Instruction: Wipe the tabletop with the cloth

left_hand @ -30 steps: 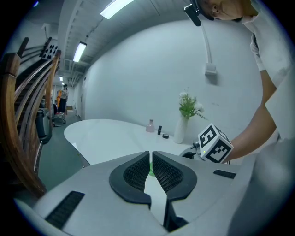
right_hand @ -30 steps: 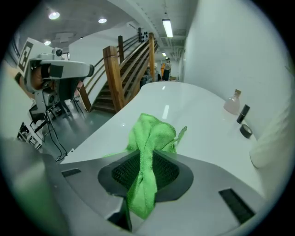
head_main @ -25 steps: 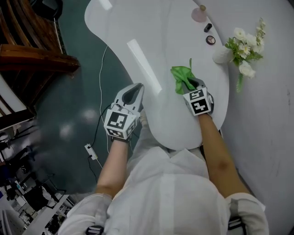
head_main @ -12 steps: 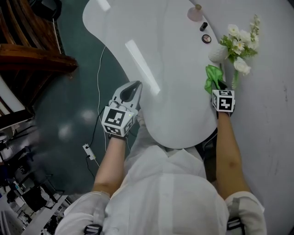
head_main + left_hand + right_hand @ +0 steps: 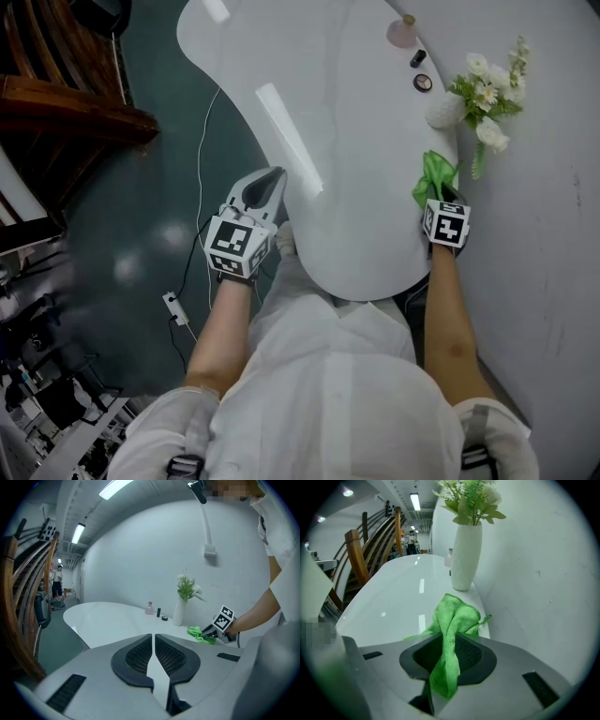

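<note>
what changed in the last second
The right gripper, shut on the green cloth, swept it rightward across the tabletop to the edge near the white vase, then back slightly toward the person. The left gripper stayed shut beside the tabletop; the vase did not move.

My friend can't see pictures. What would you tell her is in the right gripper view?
The right gripper pinches a bunched green cloth, and the cloth's far end lies on the shiny white tabletop close to the wall. Just past it stands a white vase holding flowers with green leaves.
</note>
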`<state>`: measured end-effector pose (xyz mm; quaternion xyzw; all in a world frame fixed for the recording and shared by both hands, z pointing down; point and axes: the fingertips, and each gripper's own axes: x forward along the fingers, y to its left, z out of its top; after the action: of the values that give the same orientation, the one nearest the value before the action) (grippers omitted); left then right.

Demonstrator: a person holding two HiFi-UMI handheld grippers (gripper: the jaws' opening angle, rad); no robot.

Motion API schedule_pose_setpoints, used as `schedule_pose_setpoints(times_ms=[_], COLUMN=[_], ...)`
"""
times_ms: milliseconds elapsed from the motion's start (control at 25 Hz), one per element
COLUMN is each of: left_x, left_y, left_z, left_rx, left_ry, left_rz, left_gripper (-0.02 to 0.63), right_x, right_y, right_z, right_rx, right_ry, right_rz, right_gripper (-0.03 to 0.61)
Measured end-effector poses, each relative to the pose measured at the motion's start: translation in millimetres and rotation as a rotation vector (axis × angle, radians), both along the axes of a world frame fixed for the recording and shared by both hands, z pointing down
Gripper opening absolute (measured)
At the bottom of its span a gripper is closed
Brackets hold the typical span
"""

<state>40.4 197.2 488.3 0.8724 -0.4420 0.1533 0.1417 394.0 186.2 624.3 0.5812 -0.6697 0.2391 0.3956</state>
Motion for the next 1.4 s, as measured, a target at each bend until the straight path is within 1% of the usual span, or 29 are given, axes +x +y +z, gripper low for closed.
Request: schedule_pose_setpoints(times_ms=[120,240,560,720,880,1080,1160,1280,1400], left_x=[-4.1,-6.6,-9.0,-6.2,-3.2,1.5,4.2,10.2,19.7], left_y=[3.1,6.7,16.1,19.1,21.4,25.8,27.5,29.6,31.5], left_z=[-0.5,-1.8,-0.8,-1.0,-2.2,-2.7,-2.5,-2.2,-3.6], left_rx=[-0.001,0.002,-0.005,-0.004,-0.001,-0.002,-0.002,-0.002,0.004], left_ry=[0.0,0.0,-0.003,-0.003,-0.003,-0.003,-0.004,-0.006,-0.006], left_rz=[-0.005,-0.007,0.0,0.008,0.017,0.032,0.04,0.055,0.074], left_gripper=[0.032,0.032,0.032,0.032,0.032,0.032,0.032,0.032,0.032], right_x=[-29.6,-66.2,-186.8,-233.5,-272.1,-298.1,-298.1,-286.1,-260.8], right_y=[12.8,25.9,68.2,98.1,129.7,164.6,172.0,176.0,171.1], right_z=[0.6,0.3,0.4,0.8,2.3,3.9,4.3,3.8,3.1], right_rx=[0.002,-0.005,-0.028,-0.061,-0.083,-0.095,-0.096,-0.09,-0.079], right_ry=[-0.009,-0.026,-0.078,-0.1,-0.111,-0.113,-0.125,-0.133,-0.136], right_rz=[-0.05,-0.129,-0.451,-0.583,-0.731,-0.889,-0.922,-0.931,-0.875], right_gripper=[0.077,0.077,0.077,0.077,0.077,0.077,0.077,0.077,0.077])
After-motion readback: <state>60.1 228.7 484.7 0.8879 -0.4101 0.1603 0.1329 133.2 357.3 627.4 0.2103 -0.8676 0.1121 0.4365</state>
